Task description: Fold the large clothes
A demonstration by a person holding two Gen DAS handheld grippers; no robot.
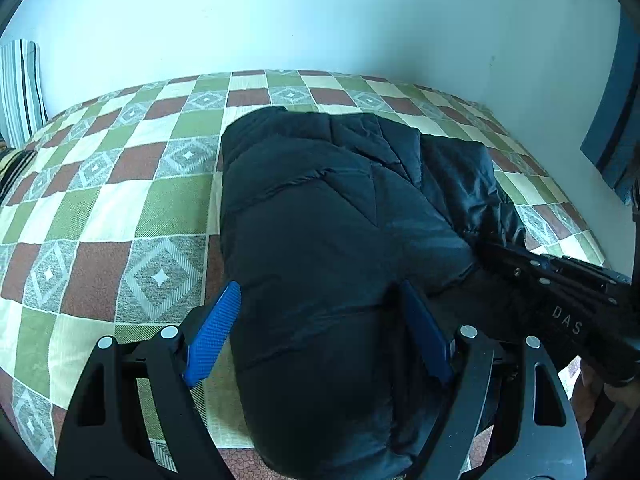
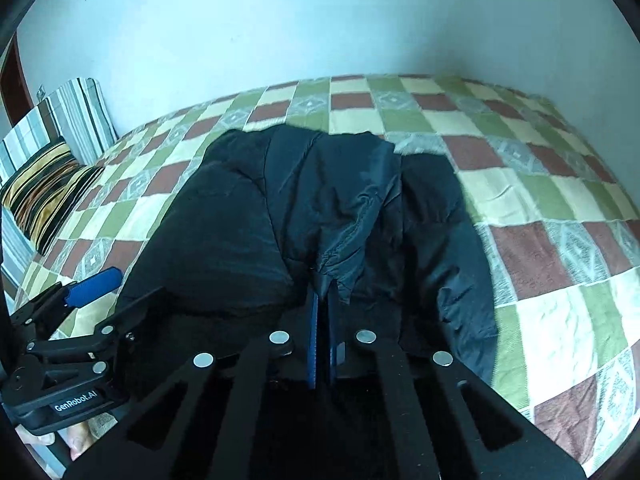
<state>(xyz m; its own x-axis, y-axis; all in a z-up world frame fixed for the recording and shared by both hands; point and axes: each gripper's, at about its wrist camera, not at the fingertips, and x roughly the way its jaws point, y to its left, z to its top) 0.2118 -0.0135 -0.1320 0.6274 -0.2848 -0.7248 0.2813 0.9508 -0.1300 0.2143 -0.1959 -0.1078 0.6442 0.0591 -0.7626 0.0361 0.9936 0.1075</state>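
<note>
A black puffy jacket lies bunched on the checked bedspread. My left gripper stands open over its near end, the padded bulk lying between the two blue fingers. My right gripper is shut, its blue pads pinching a thin fold of the jacket at the near edge of the garment. In the left wrist view the right gripper's black body reaches in from the right, its tips buried in fabric. The left gripper's blue finger shows at lower left in the right wrist view.
The bedspread runs back to a pale wall. A striped cushion and a dark striped pillow sit at the bed's left end. A dark door or frame stands at right. A hand holds the left gripper.
</note>
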